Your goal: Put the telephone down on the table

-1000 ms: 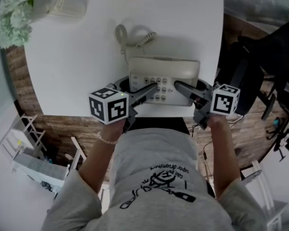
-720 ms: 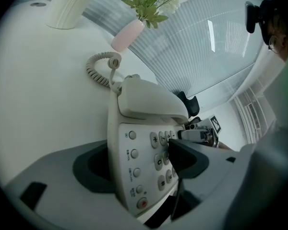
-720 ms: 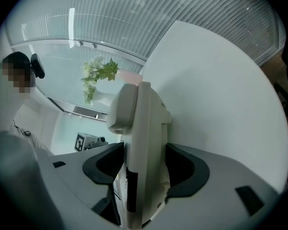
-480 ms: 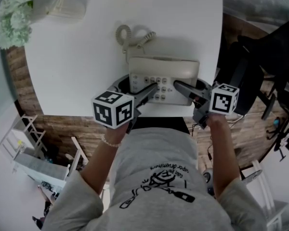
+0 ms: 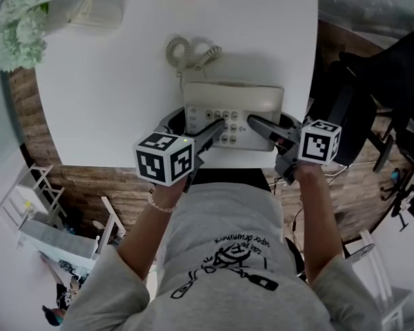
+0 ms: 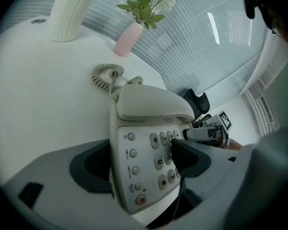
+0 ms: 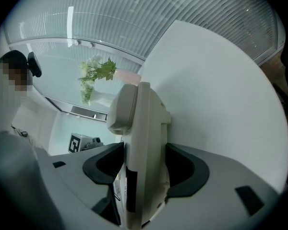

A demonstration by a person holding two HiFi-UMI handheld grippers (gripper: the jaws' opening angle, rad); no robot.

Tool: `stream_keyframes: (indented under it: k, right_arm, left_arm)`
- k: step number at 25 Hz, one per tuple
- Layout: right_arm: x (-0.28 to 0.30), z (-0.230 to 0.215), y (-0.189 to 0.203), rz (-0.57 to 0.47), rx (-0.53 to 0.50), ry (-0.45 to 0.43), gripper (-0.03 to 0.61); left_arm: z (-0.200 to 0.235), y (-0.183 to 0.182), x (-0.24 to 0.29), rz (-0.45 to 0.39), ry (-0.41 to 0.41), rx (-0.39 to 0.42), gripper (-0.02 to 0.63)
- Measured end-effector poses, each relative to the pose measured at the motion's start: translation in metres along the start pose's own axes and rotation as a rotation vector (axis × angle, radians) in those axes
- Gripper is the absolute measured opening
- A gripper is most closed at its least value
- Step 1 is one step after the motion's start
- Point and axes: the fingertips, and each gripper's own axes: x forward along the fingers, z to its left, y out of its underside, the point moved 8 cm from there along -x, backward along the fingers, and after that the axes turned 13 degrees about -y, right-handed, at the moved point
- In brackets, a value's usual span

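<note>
Telephone (image 5: 233, 109) lies on the surface (image 5: 110, 81), long axis running from one tool to the other. Left tool (image 5: 196, 128): jaws have just been opening and now stand wide, straddling the telephone's end without pressing. Right tool (image 5: 276, 131): clamped on the opposite end, and judged next to release.

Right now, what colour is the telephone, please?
The telephone is cream white; left gripper view shows it best.

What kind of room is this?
Probably an office or meeting room: a beige push-button telephone on a round white table, a pink vase of flowers, and a black office chair beside it.
</note>
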Motion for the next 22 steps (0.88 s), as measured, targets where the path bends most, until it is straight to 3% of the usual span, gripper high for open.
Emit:
stream_keyframes:
  k: [22]
  right_arm:
    - [0.0001,-0.0002,0.0005,0.004,-0.006,0.056,0.285]
  left_arm:
    - [-0.0003,-0.0010,0.0023,0.017,-0.070,0.010,0.381]
